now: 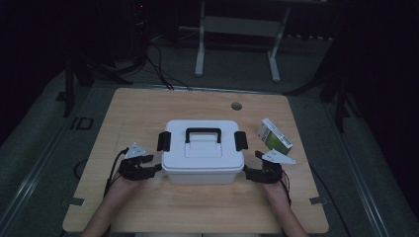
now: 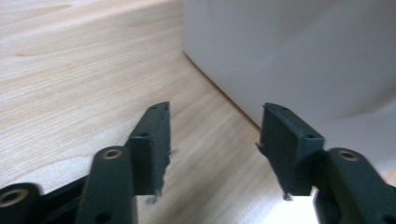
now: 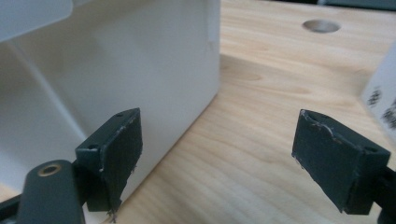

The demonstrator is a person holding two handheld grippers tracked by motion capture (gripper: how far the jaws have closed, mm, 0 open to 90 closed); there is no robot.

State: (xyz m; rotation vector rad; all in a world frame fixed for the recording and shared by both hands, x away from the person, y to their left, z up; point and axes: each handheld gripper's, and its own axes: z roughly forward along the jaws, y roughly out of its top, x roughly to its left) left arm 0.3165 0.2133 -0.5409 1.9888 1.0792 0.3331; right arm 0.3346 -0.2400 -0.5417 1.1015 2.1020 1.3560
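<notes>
A white lidded storage box (image 1: 203,157) with a black handle (image 1: 202,131) and a black latch (image 1: 163,141) on each end stands mid-table. My left gripper (image 1: 154,168) lies on the table at the box's near left corner, open. In the left gripper view nothing lies between the jaws of my left gripper (image 2: 217,112), and the box wall (image 2: 289,51) rises just ahead at the right. My right gripper (image 1: 248,172) sits at the near right corner, open too. In the right gripper view my right gripper (image 3: 219,119) has its left pad close beside the box wall (image 3: 140,60), bare wood between the jaws.
A small green and white carton (image 1: 274,136) lies right of the box, blurred at the edge (image 3: 383,93) of the right gripper view. A round cable hole (image 1: 236,105) sits near the table's far edge. The wooden tabletop (image 1: 148,207) extends around the box. A white frame stand (image 1: 237,29) is on the floor beyond.
</notes>
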